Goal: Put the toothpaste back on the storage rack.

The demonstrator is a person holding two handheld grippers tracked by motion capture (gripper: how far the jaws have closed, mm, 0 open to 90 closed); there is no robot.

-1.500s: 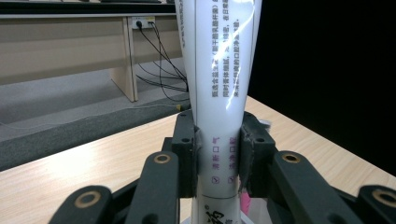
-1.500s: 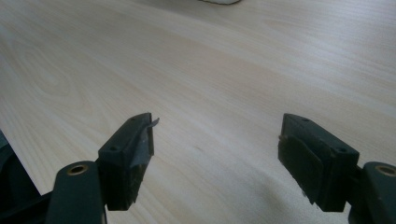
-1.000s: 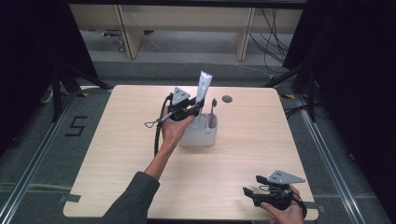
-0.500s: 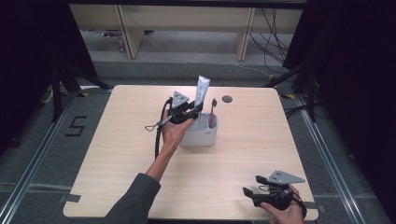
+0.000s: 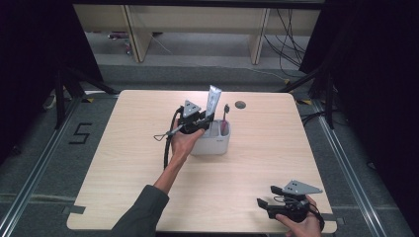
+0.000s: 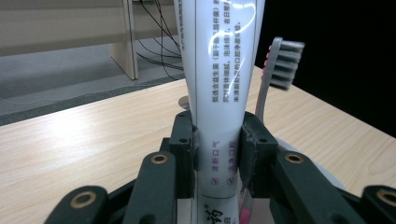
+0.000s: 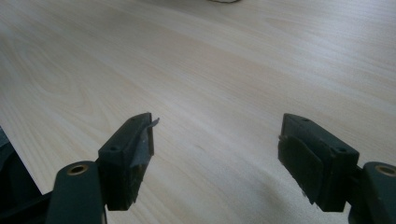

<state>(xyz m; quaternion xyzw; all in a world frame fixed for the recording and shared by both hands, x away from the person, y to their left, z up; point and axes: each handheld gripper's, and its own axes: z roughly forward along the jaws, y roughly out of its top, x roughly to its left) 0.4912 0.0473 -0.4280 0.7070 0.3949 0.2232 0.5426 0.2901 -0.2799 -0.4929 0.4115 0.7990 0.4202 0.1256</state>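
Upright, the toothpaste tube (image 6: 219, 93) sits clamped in the left claw (image 6: 217, 154).

Looks like a lab recording booth to me, not anyone's home: a bare pale wooden table (image 5: 148, 163) with a round cable hole (image 5: 240, 104), black curtains (image 5: 365, 74) on both sides, grey floor with a taped number 5 (image 5: 80, 133), loose black cables (image 5: 289, 44).
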